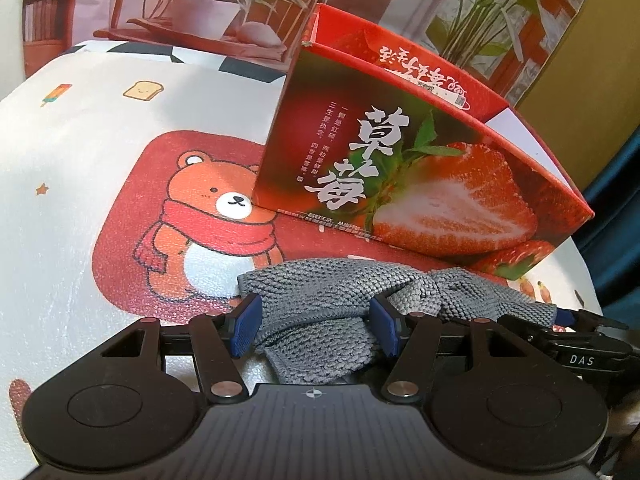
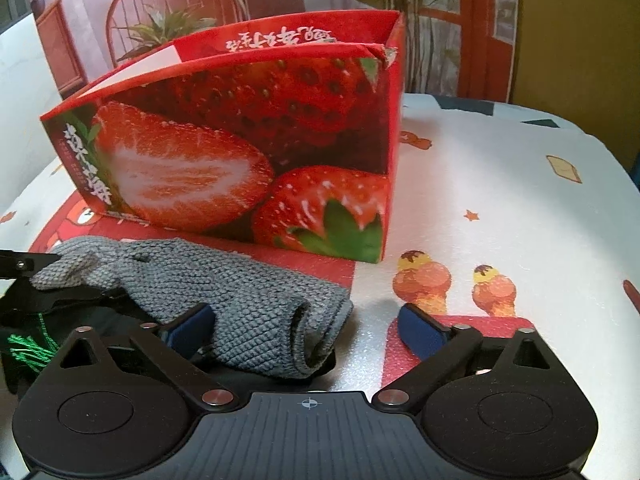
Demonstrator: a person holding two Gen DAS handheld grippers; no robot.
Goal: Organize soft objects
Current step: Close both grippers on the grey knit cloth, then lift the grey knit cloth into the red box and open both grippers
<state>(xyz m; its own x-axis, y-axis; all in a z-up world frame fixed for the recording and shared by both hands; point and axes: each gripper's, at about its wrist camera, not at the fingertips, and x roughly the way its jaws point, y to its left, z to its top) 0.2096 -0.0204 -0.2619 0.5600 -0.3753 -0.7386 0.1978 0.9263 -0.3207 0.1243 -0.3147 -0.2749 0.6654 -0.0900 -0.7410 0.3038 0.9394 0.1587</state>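
A grey knitted cloth (image 1: 344, 304) lies crumpled on the table in front of a red strawberry box (image 1: 420, 172). My left gripper (image 1: 316, 326) is open, its blue pads on either side of the cloth's near part. In the right wrist view the cloth (image 2: 224, 300) lies left of centre, its rolled end between my right gripper's (image 2: 306, 326) open fingers, against the left pad (image 2: 192, 326). The box (image 2: 248, 148) stands open-topped just behind the cloth. Whether anything is inside the box is hidden.
The table wears a white cloth with a bear print (image 1: 216, 220) and ice-cream prints (image 2: 424, 280). The right gripper shows at the right edge of the left wrist view (image 1: 580, 344). A printed backdrop with plants and a chair stands behind the table. A green tassel (image 2: 28, 350) lies at far left.
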